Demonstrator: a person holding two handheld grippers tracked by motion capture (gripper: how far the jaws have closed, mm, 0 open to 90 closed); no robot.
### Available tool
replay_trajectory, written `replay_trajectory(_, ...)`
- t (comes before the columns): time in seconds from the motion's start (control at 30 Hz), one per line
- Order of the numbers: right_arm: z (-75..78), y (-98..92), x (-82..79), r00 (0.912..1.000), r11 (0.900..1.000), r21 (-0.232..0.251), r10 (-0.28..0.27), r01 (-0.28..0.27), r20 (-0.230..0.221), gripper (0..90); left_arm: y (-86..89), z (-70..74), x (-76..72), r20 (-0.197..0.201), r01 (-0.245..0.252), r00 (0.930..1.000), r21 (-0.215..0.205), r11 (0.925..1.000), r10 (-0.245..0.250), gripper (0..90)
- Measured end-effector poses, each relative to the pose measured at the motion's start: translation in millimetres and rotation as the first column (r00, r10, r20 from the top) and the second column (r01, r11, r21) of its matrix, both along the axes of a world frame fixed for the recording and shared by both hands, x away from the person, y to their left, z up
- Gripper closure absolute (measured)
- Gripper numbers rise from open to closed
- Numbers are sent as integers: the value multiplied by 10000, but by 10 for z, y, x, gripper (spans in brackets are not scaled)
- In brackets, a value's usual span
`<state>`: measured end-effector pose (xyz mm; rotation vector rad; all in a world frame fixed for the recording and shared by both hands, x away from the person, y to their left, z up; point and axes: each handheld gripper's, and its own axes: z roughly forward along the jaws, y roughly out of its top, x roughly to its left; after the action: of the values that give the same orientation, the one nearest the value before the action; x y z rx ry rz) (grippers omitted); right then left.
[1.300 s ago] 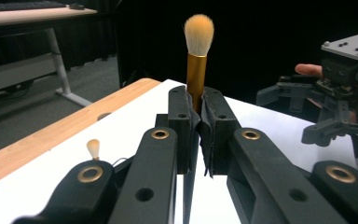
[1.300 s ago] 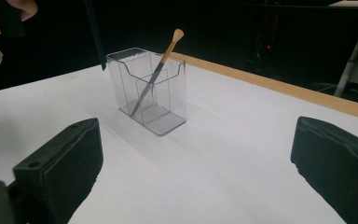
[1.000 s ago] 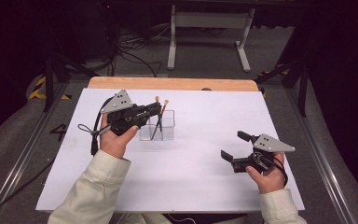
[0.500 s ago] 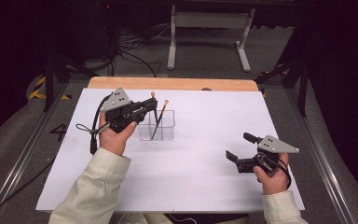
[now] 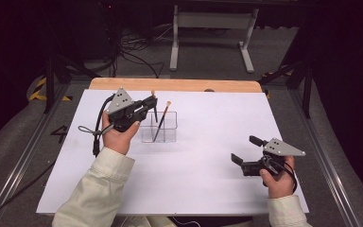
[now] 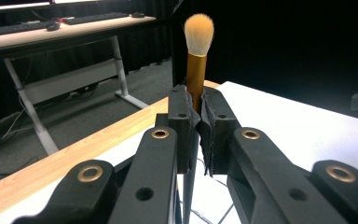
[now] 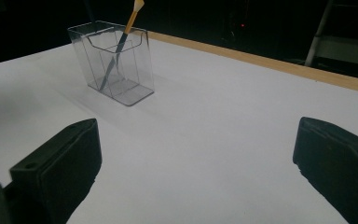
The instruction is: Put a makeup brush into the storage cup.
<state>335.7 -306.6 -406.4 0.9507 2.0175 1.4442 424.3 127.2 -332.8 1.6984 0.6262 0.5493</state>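
White table, left claw (image 5: pixel 147 101) lifted brush (image 5: pixel 154 105) slightly

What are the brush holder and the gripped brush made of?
Holder: clear glossy plastic, likely acrylic; the table shows through its walls. Brush: gold, metallic-looking ferrule, soft pale bristles, dark handle below; handle material unclear.

The white table (image 5: pixel 194 156) is lit brightly from above, while the surroundings are left in near darkness. Soft shadows are cast beside the clear holder (image 7: pixel 114 63). In the left gripper view the brush (image 6: pixel 198 51) is rendered sharp and the background slightly blurred.
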Motion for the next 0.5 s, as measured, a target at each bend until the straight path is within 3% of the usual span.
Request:
replay_trajectory(0.27,-5,2,0,10000,10000,-18,20,-20,-21,17,19,-73,76,-291,-114,9995,60,9999,116,836)
replay_trajectory(0.5,0,-6,0,10000,10000,-35,28,-28,-4,17,12,-148,152,-932,14,9956,163,9999,1,836)
